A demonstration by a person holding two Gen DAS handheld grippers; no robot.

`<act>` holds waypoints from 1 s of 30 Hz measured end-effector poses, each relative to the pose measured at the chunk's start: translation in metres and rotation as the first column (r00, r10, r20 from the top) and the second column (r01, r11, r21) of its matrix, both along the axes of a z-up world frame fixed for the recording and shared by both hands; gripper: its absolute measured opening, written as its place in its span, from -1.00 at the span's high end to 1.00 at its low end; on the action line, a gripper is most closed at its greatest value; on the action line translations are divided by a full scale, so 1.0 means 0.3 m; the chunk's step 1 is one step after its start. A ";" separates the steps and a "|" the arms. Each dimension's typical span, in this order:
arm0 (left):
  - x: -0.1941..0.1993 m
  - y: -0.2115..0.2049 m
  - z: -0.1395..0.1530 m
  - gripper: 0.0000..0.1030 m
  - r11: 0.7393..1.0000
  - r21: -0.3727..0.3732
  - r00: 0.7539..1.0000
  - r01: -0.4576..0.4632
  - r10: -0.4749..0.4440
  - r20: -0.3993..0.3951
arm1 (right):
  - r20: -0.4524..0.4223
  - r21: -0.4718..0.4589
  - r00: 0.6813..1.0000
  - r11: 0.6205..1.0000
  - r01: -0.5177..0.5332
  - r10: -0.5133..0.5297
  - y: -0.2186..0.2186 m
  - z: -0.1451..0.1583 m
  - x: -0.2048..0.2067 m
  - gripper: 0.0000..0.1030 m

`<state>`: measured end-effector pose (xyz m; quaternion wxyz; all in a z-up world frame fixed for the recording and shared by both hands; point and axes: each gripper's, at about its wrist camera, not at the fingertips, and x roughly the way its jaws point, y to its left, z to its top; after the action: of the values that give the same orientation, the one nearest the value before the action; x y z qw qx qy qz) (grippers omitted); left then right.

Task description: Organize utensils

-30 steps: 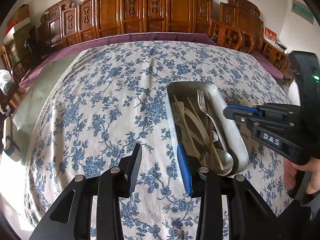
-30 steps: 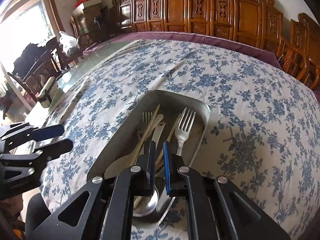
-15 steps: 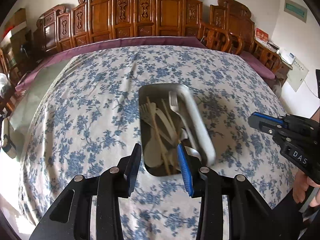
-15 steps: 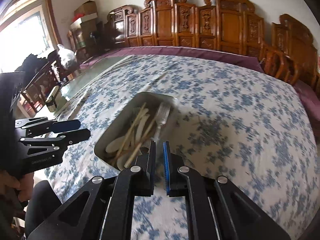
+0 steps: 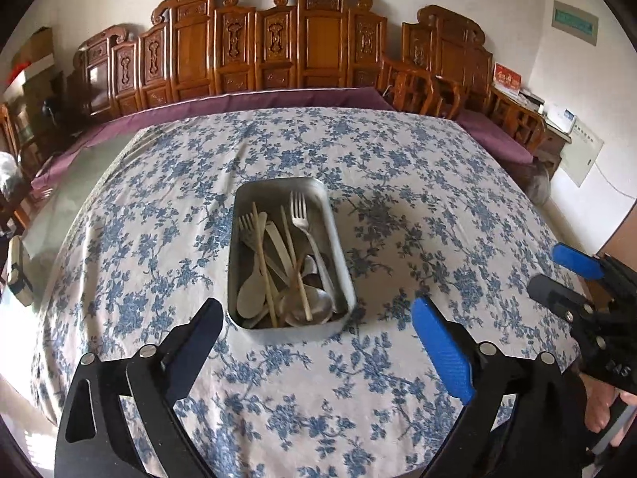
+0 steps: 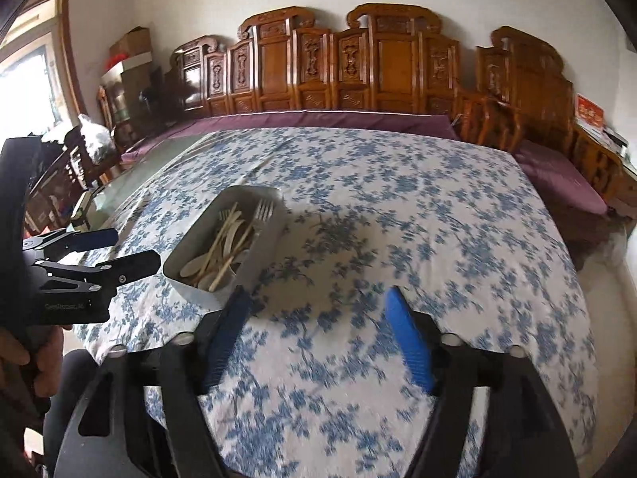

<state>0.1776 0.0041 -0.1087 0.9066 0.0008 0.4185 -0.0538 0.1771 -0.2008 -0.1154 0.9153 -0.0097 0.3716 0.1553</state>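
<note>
Utensils sit in the metal tray (image 5: pixel 340 271) on the floral surface (image 5: pixel 418 183).
Left tool (image 5: pixel 318 324) and right tool (image 6: pixel 316 314) are both opening, nothing between them.

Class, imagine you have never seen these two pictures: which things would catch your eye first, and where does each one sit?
First comes the metal tray in the middle of the blue-flowered tablecloth, heaped with forks, spoons and chopsticks. Next, the left gripper in the foreground and the right gripper off to the tray's right, jaws opening with nothing between them. Behind the table runs a row of carved wooden chairs against the wall.
</note>
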 end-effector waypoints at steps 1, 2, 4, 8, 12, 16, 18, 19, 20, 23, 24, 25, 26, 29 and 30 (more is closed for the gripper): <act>-0.012 -0.012 0.004 -0.81 1.000 0.001 1.000 0.000 0.000 -0.001 | 0.007 0.004 1.000 1.000 0.011 -0.011 -0.012 0.008 -0.017 -0.77; -0.023 -0.023 0.009 -0.82 1.000 0.005 1.000 -0.001 0.001 -0.002 | 0.018 0.007 1.000 1.000 0.023 -0.023 -0.027 0.018 -0.037 -0.86; -0.044 -0.037 0.021 -0.84 1.000 0.010 1.000 -0.002 0.002 0.003 | 0.029 0.008 0.999 0.999 0.044 -0.044 -0.052 0.034 -0.068 -0.95; -0.099 -0.066 0.062 -0.85 0.999 0.031 1.000 -0.009 0.008 0.027 | 0.043 0.027 0.995 0.996 0.085 -0.086 -0.100 0.076 -0.126 -0.95; -0.159 -0.093 0.147 -0.85 0.999 0.051 0.996 -0.001 -0.003 0.087 | 0.079 0.050 0.991 0.993 0.107 -0.111 -0.127 0.137 -0.181 -0.95; -0.216 -0.110 0.244 -0.85 0.999 0.043 0.989 0.012 -0.018 0.147 | 0.137 0.072 0.982 0.990 0.122 -0.131 -0.144 0.223 -0.233 -0.95; -0.242 -0.117 0.287 -0.85 0.999 0.035 0.985 0.014 -0.020 0.173 | 0.169 0.073 0.976 0.989 0.128 -0.139 -0.147 0.267 -0.258 -0.95; -0.256 -0.122 0.306 -0.85 0.999 0.031 0.982 0.014 -0.019 0.185 | 0.185 0.071 0.973 0.989 0.130 -0.141 -0.147 0.286 -0.269 -0.95; -0.267 -0.123 0.323 -0.85 1.000 0.027 0.981 0.012 -0.017 0.195 | 0.202 0.069 0.969 0.989 0.131 -0.142 -0.145 0.306 -0.284 -0.95; -0.305 -0.125 0.372 -0.85 1.000 0.015 0.974 0.006 -0.009 0.228 | 0.238 0.066 0.961 0.989 0.131 -0.143 -0.137 0.353 -0.315 -0.95; -0.318 -0.124 0.390 -0.85 1.000 0.014 0.970 0.000 -0.004 0.241 | 0.250 0.068 0.958 0.989 0.129 -0.142 -0.136 0.370 -0.326 -0.95; -0.332 -0.123 0.407 -0.85 1.000 0.014 0.967 -0.005 0.001 0.254 | 0.258 0.069 0.956 0.989 0.129 -0.142 -0.132 0.384 -0.336 -0.95; -0.343 -0.120 0.420 -0.85 1.000 0.013 0.965 -0.008 0.005 0.264 | 0.272 0.072 0.952 0.990 0.125 -0.140 -0.130 0.403 -0.350 -0.95; -0.376 -0.108 0.469 -0.85 1.000 -0.004 0.955 -0.017 0.018 0.296 | 0.308 0.079 0.942 0.990 0.115 -0.134 -0.123 0.450 -0.387 -0.95; -0.390 -0.103 0.487 -0.85 1.000 -0.010 0.950 -0.023 0.025 0.310 | 0.316 0.088 0.940 0.990 0.108 -0.131 -0.122 0.468 -0.401 -0.95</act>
<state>0.0604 -0.0268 0.0375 0.9617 0.0012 0.2706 -0.0433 0.0569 -0.2373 0.0252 0.9709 0.0195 0.2123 0.1087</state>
